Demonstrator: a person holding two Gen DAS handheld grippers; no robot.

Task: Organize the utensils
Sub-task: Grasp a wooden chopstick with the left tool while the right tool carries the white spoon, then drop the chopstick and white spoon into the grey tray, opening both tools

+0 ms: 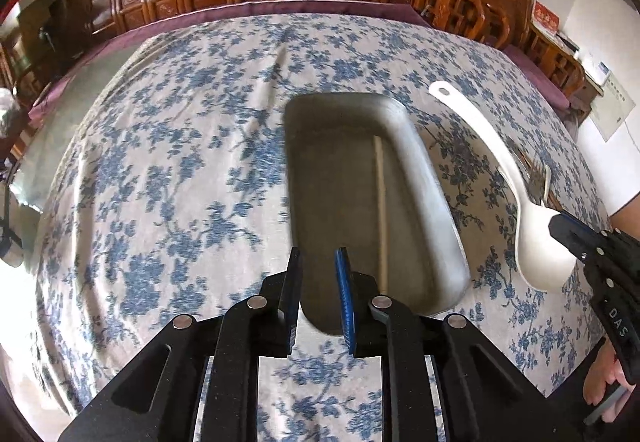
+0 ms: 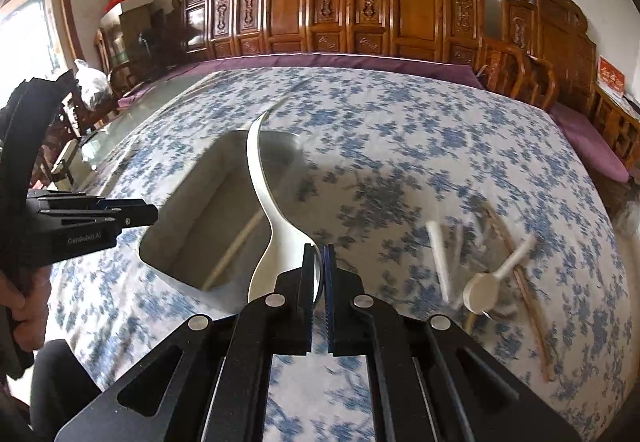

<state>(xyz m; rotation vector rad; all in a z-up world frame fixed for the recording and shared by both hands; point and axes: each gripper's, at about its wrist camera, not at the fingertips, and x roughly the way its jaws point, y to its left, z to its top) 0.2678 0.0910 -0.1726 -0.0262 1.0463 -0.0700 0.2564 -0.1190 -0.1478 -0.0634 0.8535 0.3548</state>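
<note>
**Spoon gripped over the tray**

My right gripper (image 2: 319, 270) pinches the smooth white plastic spoon (image 2: 262, 177) by its bowl above the rounded metal tray (image 1: 424, 177). My left gripper (image 1: 320, 274), spread, hovers over the tray, where a pale stick (image 1: 380, 201) lies. More utensils (image 2: 484, 282) lie toward the floral-clothed counter's (image 1: 180, 161) right edge.

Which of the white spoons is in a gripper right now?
The big white spoon, clamped by its bowl in the right gripper; the small spoon lies on the cloth.

A table under a blue-flowered cloth (image 1: 168, 169) bears a metal tray (image 1: 424, 177); loose utensils (image 2: 480, 282) lie nearby.
</note>
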